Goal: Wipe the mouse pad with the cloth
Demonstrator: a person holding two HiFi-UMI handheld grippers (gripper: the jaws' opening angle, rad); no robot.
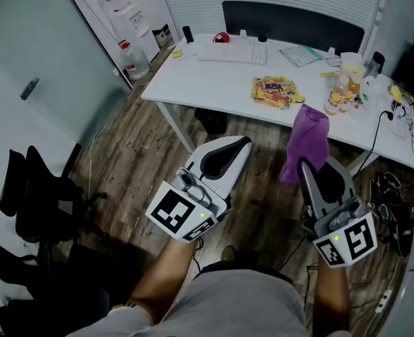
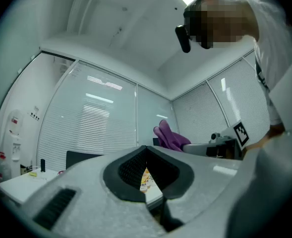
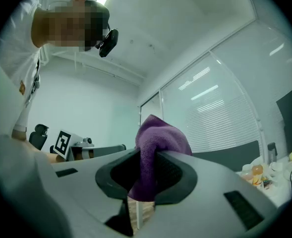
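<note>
Clamped tight in the right gripper (image 1: 312, 170): the purple cloth (image 1: 306, 135), bunched above the jaws, a short tail hanging beneath. Shut on nothing: the left gripper (image 1: 238, 146), jaws together but for a thin slit. Both held low over the wooden floor (image 1: 143, 153), short of the white desk (image 1: 207, 83); no wiping yet begun.

Likely the mouse pad (image 1: 277, 91): the flat yellow-patterned piece close to the desk's front edge, right of its middle. Cannot say for certain from here.

To do the approach well: carry the cloth over the front edge and lower it onto the pad with a broad fold down, not the bunched peak alone. Spread the hanging part across the pad before pressing. Wipe in straight passes from the pad's far side toward the front edge. Rest the empty left gripper on the pad's left edge to pin it, probably light enough to skid.

Room: open desk surface left of the pad, between it and the keyboard (image 1: 233, 51) near the back edge. Tighter on the right: bottles (image 1: 337, 97) and small clutter just beside the pad toward the desk's right end, cables (image 1: 396, 121) beyond. Stop strokes short of that side. Mind the front edge: easy to push the pad off it.
</note>
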